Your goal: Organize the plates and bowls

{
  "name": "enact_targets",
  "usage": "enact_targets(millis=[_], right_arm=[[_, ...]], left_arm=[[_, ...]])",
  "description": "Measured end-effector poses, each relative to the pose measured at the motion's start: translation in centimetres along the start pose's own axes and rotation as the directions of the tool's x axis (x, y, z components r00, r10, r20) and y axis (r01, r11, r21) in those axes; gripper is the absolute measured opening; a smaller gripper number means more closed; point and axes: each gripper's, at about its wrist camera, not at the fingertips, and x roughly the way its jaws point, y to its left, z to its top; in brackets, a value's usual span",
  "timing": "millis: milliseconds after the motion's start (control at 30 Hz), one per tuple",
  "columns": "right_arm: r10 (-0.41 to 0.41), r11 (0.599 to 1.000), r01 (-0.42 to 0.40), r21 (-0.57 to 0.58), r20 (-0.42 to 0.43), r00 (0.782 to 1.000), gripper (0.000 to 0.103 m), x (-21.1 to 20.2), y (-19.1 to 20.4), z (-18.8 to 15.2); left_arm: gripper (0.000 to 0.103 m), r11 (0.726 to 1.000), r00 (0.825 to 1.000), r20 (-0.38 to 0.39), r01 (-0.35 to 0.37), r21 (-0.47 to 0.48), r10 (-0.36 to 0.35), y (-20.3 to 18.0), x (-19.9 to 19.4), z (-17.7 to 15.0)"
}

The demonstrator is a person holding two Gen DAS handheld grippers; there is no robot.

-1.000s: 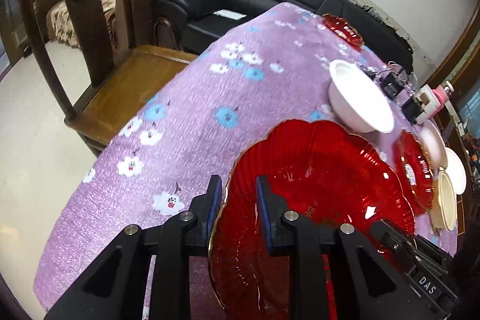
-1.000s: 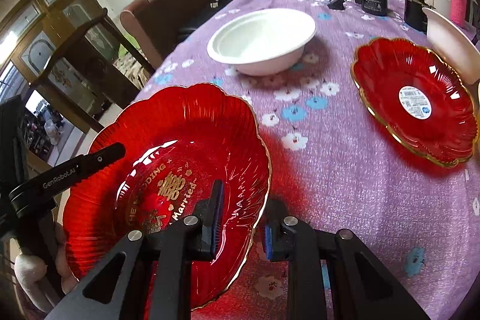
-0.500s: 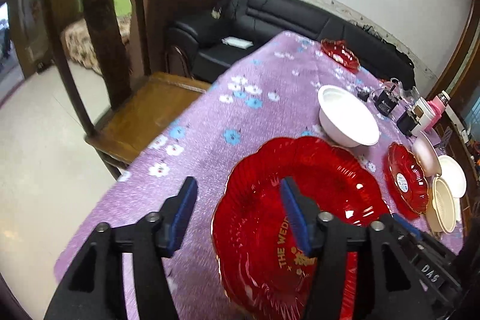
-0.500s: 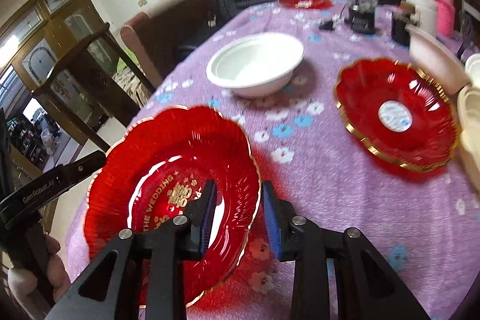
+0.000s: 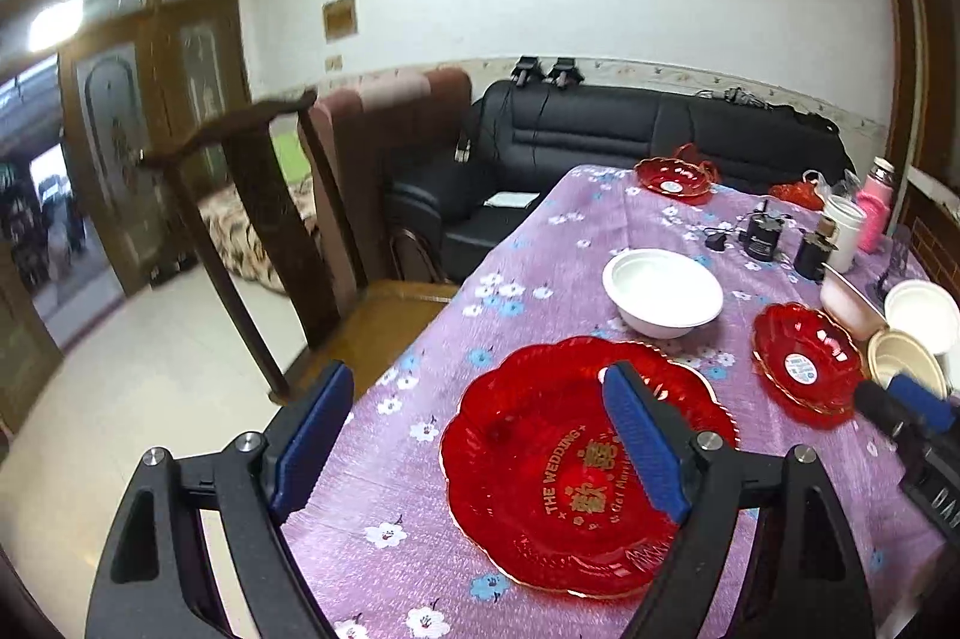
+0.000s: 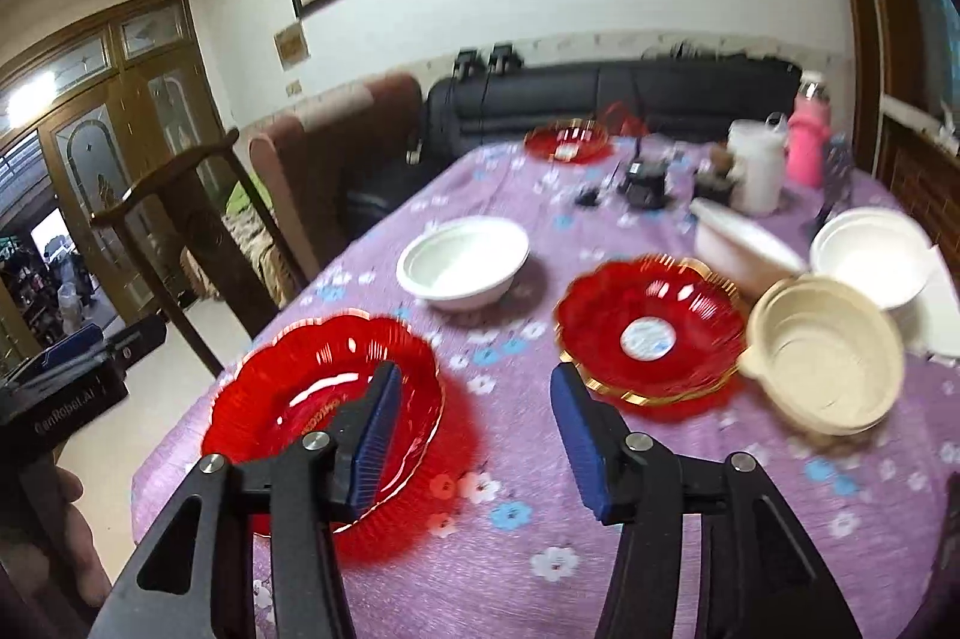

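Nearest, both the left gripper (image 5: 474,441) and right gripper (image 6: 471,435) hang spread and empty above the large scalloped red plastic plate (image 5: 585,465) lying flat on the purple floral tabletop (image 5: 540,243) (probably light, stiff, glossy-slick: pinch its fluted rim); beyond it sits a white bowl (image 5: 663,292).

Three scalloped red glass plates: one lower left (image 6: 324,399), one at centre (image 6: 651,333), one at the far end (image 6: 567,140). Three white bowls (image 6: 462,261) (image 6: 744,243) (image 6: 870,249), one cream plastic bowl (image 6: 825,354).
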Motion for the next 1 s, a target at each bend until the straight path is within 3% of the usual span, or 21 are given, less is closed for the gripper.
enact_targets(millis=[400, 733, 1000], right_arm=[[-0.035, 0.998, 0.044, -0.039, 0.2, 0.979, 0.071, -8.5, -0.5, 5.2], [-0.02, 0.996, 0.045, -0.074, 0.314, 0.949, 0.082, -13.4, 1.1, 11.0], [-0.033, 0.989, 0.085, -0.124, 0.368, 0.929, 0.083, -15.9, 3.5, 16.6]], left_arm=[[0.09, 0.993, 0.99, 0.136, -0.048, 0.103, 0.034, -2.0, -5.7, 2.2], [0.095, 0.985, 0.963, 0.258, -0.117, 0.127, 0.081, -0.6, -9.4, 5.6], [0.097, 0.972, 0.939, 0.33, -0.161, 0.169, 0.098, 0.7, -11.6, 9.8]])
